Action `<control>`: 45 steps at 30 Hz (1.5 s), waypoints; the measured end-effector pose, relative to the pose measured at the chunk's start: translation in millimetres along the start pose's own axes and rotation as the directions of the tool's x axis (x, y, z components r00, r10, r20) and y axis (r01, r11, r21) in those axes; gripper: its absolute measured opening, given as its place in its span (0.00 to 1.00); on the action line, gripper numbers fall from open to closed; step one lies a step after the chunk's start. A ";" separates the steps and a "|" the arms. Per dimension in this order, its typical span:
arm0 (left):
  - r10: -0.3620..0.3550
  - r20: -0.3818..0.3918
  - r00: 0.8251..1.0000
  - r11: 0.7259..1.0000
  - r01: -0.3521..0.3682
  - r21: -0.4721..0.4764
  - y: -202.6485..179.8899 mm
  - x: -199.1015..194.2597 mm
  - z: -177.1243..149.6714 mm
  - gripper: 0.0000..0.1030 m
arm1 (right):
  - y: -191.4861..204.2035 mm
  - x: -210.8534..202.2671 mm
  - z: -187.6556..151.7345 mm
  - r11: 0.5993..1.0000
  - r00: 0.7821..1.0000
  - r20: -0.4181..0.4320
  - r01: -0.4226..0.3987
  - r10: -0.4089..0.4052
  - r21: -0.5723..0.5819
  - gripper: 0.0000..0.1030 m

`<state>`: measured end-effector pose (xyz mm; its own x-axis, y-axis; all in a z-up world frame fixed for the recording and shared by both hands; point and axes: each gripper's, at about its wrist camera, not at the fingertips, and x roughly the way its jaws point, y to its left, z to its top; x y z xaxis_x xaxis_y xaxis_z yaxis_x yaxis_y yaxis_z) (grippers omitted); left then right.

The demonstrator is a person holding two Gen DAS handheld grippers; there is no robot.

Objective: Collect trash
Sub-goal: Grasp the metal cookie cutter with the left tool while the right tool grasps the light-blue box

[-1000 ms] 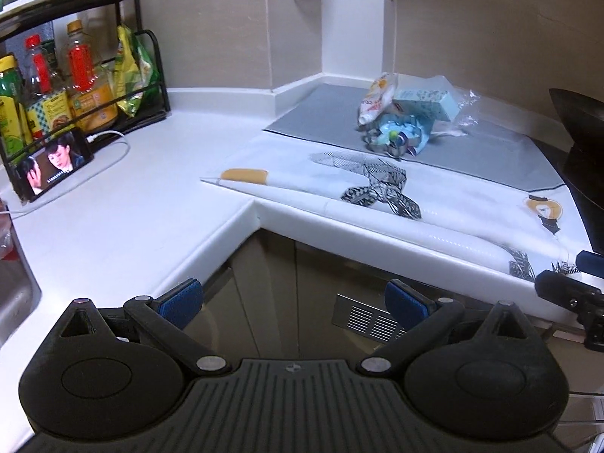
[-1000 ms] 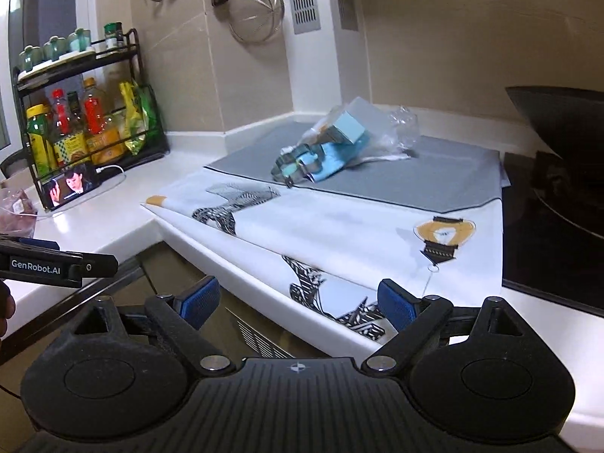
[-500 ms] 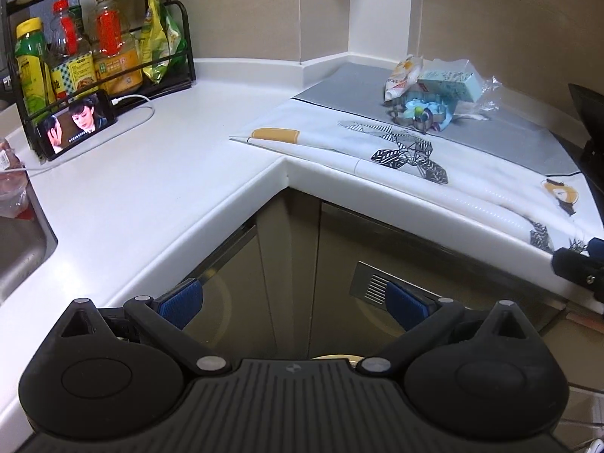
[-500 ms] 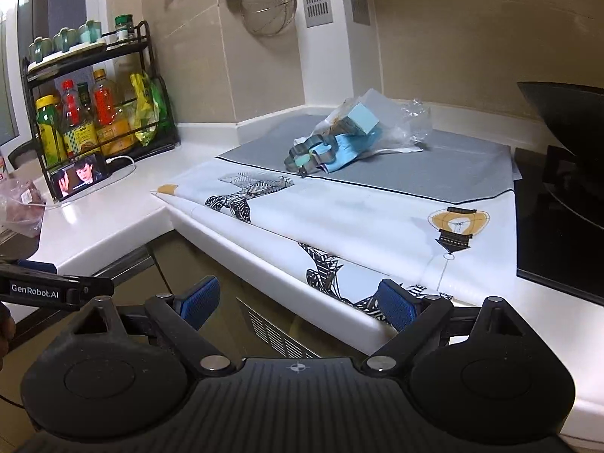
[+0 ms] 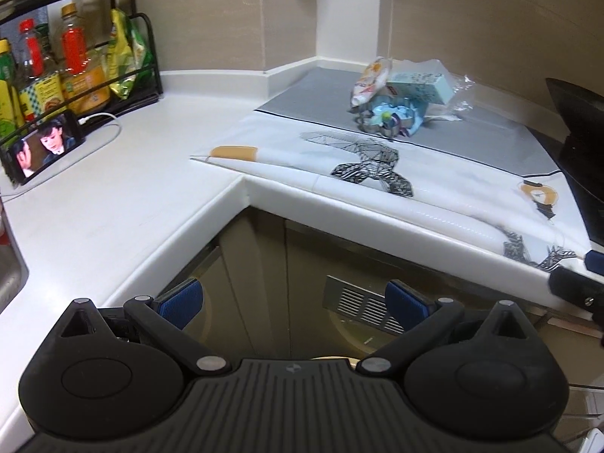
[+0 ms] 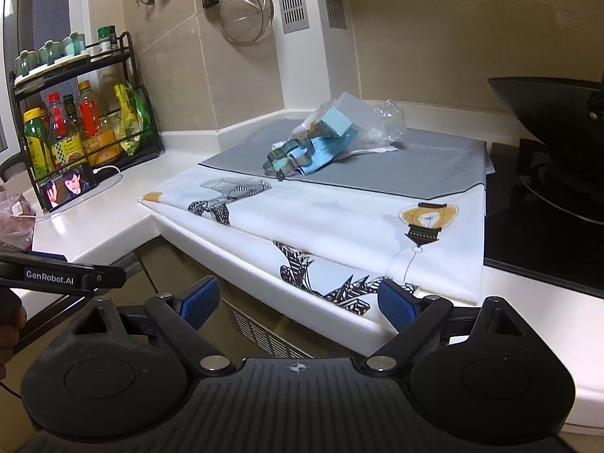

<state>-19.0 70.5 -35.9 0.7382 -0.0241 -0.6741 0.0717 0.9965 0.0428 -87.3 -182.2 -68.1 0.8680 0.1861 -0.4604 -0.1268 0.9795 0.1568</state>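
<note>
A heap of trash (image 5: 400, 104) lies on a grey mat (image 5: 472, 132) at the back of the counter: a light blue carton, a snack wrapper, crumpled clear plastic and blue packaging. It also shows in the right wrist view (image 6: 324, 143). My left gripper (image 5: 292, 304) is open and empty, held in front of the counter's inner corner, well short of the heap. My right gripper (image 6: 298, 302) is open and empty at the counter's front edge, below the patterned white cloth (image 6: 339, 222).
A black rack with bottles (image 6: 75, 128) and a phone playing video (image 6: 70, 187) stand at the left. A black wok (image 6: 558, 113) sits on the cooktop (image 6: 536, 241) at the right. Cabinet doors (image 5: 264, 271) are below. A sink edge (image 5: 11, 275) is at far left.
Both grippers have drifted back and down from the counter, then the left one has come a little closer again. The trash has not moved. Both jaws stay open.
</note>
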 end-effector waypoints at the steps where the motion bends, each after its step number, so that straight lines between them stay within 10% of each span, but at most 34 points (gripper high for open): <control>1: -0.005 0.002 1.000 1.000 0.005 0.000 -1.1 0.8 4.3 1.00 | 0.1 1.8 2.8 1.000 1.000 0.003 -0.004 0.004 -0.003 0.89; 12: -0.023 0.002 1.000 1.000 0.023 0.021 -28.6 77.2 122.5 1.00 | -12.8 89.8 111.7 0.991 0.973 0.196 0.128 -0.119 -0.035 0.94; 30: -0.016 -0.135 0.991 1.000 0.016 0.003 -55.0 262.1 230.3 0.97 | -35.5 267.5 175.4 0.980 0.980 0.067 0.191 -0.187 -0.062 0.85; 32: -0.050 -0.148 0.988 0.998 0.054 0.019 -60.5 265.1 230.8 0.54 | -35.0 270.1 172.6 0.981 0.981 0.066 0.184 -0.180 -0.062 0.50; 35: -0.077 -0.156 0.985 0.996 0.082 0.022 -62.6 264.4 230.6 0.05 | -32.8 266.7 165.6 0.982 0.982 0.071 0.182 -0.178 -0.058 0.31; 45: -0.156 -0.088 0.984 0.983 0.146 -0.108 -25.3 213.5 232.4 0.02 | -34.2 204.5 165.1 0.994 0.979 0.172 0.110 -0.112 0.024 0.29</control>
<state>292.7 21.6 -9.6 0.6563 -0.1717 -0.7347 0.1059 0.9851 -0.1356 173.9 -190.5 -23.4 0.9462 0.0590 -0.3182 -0.0195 0.9919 0.1259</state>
